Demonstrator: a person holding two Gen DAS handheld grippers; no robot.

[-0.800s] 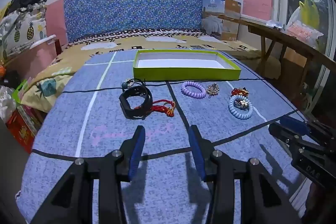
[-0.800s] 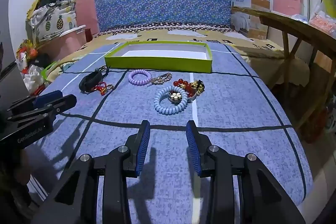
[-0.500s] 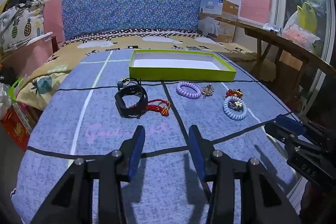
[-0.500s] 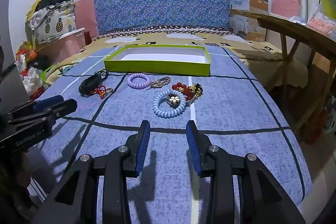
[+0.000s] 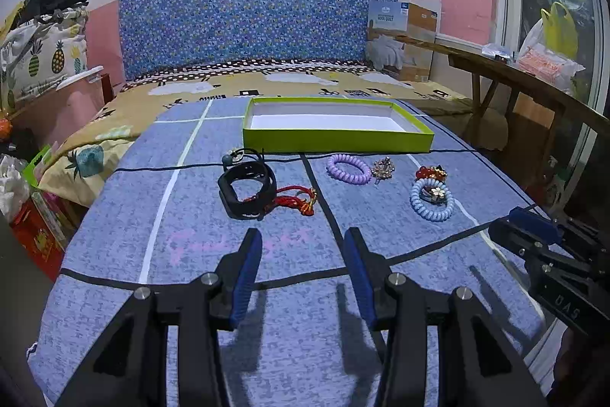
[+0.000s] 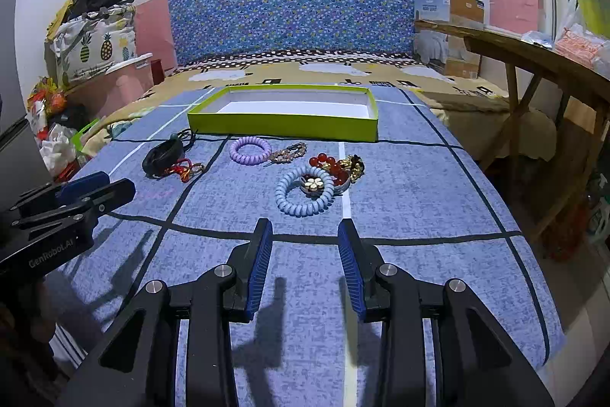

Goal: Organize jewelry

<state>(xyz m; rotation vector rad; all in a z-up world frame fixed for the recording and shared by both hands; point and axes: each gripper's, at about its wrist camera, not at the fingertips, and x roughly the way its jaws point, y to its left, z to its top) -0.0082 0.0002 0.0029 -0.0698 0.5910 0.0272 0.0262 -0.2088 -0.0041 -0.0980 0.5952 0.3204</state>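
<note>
A lime-green tray (image 5: 335,140) (image 6: 282,128) with a white floor stands at the far end of the blue cloth. In front of it lie a black band (image 5: 248,189) (image 6: 162,157), a red cord bracelet (image 5: 295,199) (image 6: 187,168), a purple coil tie (image 5: 348,168) (image 6: 250,150), a small gold brooch (image 5: 383,169) (image 6: 289,152), red beads with gold charms (image 5: 431,173) (image 6: 337,164), and a light-blue coil tie around a flower piece (image 5: 432,201) (image 6: 305,195). My left gripper (image 5: 303,273) is open and empty, short of the black band. My right gripper (image 6: 305,262) is open and empty, short of the blue coil.
The cloth covers a table (image 6: 419,216) whose edges fall off left, right and near. A bed (image 5: 305,82) with a patterned headboard lies behind. A wooden bench (image 6: 533,63) stands at the right. Bags and clutter (image 5: 30,201) sit at the left.
Both grippers have drawn back and risen a little, so the jewelry looks farther off. Nothing on the cloth has moved. Both stay open.
</note>
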